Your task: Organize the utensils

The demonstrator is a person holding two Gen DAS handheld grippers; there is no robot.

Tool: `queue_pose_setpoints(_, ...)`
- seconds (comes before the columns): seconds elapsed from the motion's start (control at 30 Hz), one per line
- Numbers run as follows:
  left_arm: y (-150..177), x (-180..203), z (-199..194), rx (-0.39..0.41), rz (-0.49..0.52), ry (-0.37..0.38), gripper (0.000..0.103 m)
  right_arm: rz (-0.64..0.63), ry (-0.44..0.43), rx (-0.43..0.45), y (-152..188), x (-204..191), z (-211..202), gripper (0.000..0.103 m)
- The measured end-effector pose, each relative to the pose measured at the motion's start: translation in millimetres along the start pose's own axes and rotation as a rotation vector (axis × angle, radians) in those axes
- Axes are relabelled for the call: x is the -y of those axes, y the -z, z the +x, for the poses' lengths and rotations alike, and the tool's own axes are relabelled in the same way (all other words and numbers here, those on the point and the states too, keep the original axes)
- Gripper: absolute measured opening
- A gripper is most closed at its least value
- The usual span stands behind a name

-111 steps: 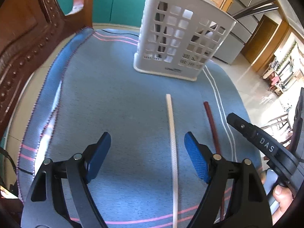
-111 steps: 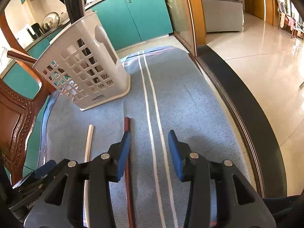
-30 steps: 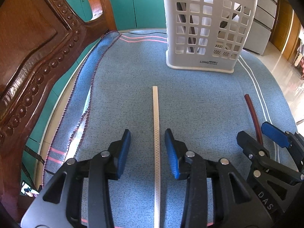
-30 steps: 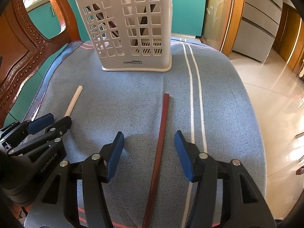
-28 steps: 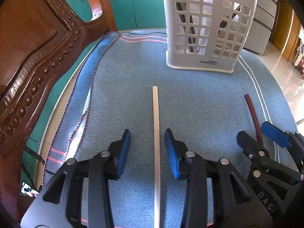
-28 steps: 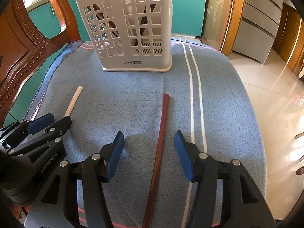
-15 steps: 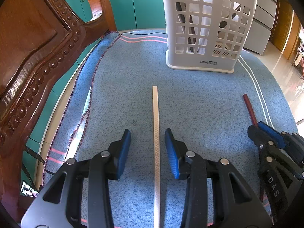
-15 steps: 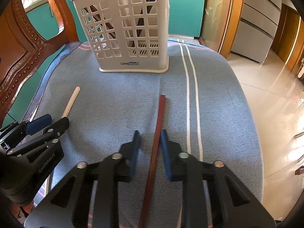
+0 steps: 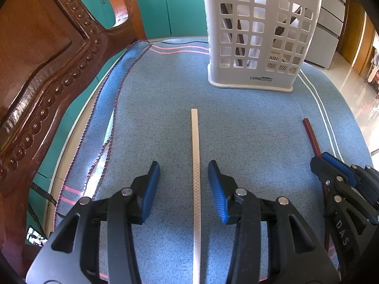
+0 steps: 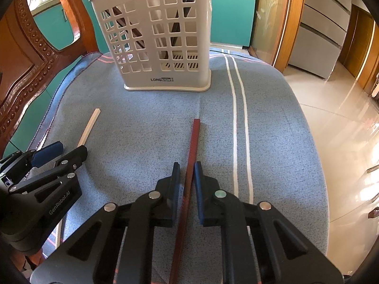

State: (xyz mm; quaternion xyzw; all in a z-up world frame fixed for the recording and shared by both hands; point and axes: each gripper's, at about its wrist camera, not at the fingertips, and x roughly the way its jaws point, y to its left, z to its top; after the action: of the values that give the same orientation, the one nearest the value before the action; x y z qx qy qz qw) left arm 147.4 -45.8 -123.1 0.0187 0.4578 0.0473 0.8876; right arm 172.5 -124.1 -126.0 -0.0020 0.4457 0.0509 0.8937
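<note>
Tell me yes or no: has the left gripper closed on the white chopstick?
No, the left gripper is open, its blue pads standing clear on either side of the white chopstick lying on the blue cloth.

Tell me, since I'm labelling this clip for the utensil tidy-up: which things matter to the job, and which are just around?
Part of the job:
- white textured chopstick, between the open left gripper fingers
- dark red chopstick, clamped by the right gripper
- white plastic slotted utensil basket

Just around:
- blue striped cloth
- carved wooden chair
- teal cabinets

Bright daylight, glare on the tiled floor (image 10: 343, 127), sharp focus, strong fisheye bending and dark corners
</note>
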Motion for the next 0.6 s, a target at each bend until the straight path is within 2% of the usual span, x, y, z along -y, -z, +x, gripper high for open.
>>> queue_pose_setpoints(0.03, -1, 1, 0, -0.004, -0.001, 0.041, 0.021, -0.003, 0.002, 0.001, 0, -1, 0, 0.014)
queue_pose_setpoints(0.07, -1, 2, 1, -0.008, 0.0, 0.072, 0.011, -0.004, 0.0, 0.002, 0, -1, 0, 0.008)
queue_pose_setpoints(0.1, -1, 3, 0, -0.009, 0.01, 0.078, 0.009, 0.004, -0.017, 0.001, 0, 0, 0, 0.008)
queue_pose_setpoints(0.17, -1, 4, 0, -0.004, 0.025, 0.073, 0.008, 0.026, -0.052, -0.005, -1, 3, 0, 0.006)
queue_pose_setpoints(0.27, -4, -3, -3, 0.0, -0.013, 0.127, 0.008, 0.031, -0.063, 0.017, -2, 4, -6, 0.006)
queue_pose_setpoints(0.33, -7, -10, -12, 0.032, -0.033, 0.138, 0.008, 0.043, -0.086, 0.052, -6, 7, -18, 0.006)
queue_pose_setpoints(0.6, -25, -37, -88, 0.238, -0.077, 0.192, 0.008, 0.062, -0.198, 0.226, -23, 21, -86, 0.006)
